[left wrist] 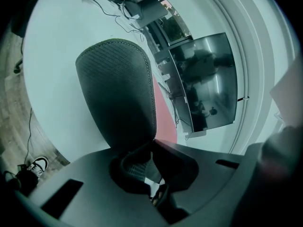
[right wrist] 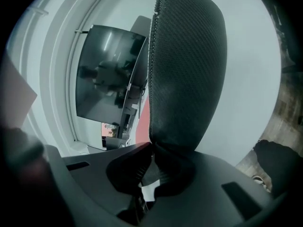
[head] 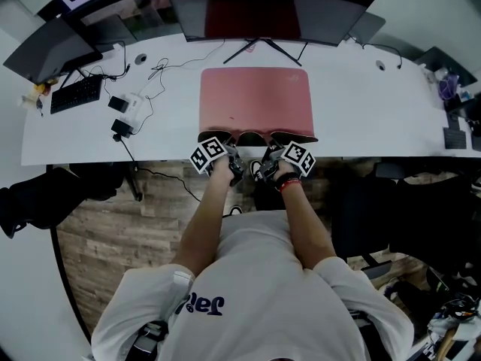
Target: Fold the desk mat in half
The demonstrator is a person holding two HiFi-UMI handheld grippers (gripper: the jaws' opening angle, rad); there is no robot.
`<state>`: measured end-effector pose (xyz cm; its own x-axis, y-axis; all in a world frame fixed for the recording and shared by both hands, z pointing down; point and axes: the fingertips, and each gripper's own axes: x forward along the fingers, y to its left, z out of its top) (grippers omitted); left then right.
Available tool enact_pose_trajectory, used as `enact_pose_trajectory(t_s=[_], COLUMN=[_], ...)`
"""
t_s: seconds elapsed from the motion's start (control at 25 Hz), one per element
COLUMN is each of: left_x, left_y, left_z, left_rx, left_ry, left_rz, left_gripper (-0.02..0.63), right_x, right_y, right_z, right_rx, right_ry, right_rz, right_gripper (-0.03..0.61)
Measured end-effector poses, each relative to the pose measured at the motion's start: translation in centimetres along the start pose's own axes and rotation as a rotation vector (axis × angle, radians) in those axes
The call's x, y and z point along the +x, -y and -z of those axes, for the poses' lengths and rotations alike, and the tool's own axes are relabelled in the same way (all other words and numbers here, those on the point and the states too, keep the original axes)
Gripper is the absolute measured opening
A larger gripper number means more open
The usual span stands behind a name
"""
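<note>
The pink desk mat lies flat on the middle of the white desk. Its near edge is raised at the desk's front, so the black underside shows in three humps. My left gripper is shut on the mat's near left corner. The textured black underside rises straight out of the closed left gripper, with a strip of the pink top beside it. My right gripper is shut on the near right corner. There too the black underside stands up from the closed right gripper.
A wide monitor stands on its stand just behind the mat. At the left end of the desk are another screen, a keyboard and cables with a power adapter. Dark clutter sits at the far right.
</note>
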<state>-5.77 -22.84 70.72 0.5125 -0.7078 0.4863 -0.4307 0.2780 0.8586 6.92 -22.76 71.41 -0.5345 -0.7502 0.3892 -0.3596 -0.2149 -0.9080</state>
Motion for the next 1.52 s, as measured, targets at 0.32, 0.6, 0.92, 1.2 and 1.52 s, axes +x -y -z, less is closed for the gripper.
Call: enact_pose_trajectory(t_s=[0.32, 0.6, 0.92, 1.2, 1.52], left_x=[0.8, 1.6, 2.7, 3.7, 5.1], left_y=[0.3, 1.0, 1.5, 2.0, 2.2], left_z=[-0.9, -2.0, -3.3, -4.2, -5.5], left_rx=[-0.003, -0.015, -0.021, -0.018, -0.026], left_ry=[0.023, 0.036, 0.048, 0.048, 0.048], left_rz=[0.007, 0.015, 0.016, 0.013, 0.011], left_gripper=[0.032, 0.032, 0.032, 0.032, 0.032], right_x=[1.1, 2.2, 3.7, 4.6, 6.3], right_y=[-0.7, -1.5, -2.0, -2.4, -2.7], right_z=[-0.9, -2.1, -3.3, -4.2, -5.3], right_rx=[0.008, -0.006, -0.011, -0.008, -0.025], right_ry=[-0.019, -0.022, -0.026, -0.030, -0.023], right_rz=[-0.008, -0.016, -0.019, -0.020, 0.005], right_gripper=[0.047, 0.052, 0.052, 0.052, 0.052])
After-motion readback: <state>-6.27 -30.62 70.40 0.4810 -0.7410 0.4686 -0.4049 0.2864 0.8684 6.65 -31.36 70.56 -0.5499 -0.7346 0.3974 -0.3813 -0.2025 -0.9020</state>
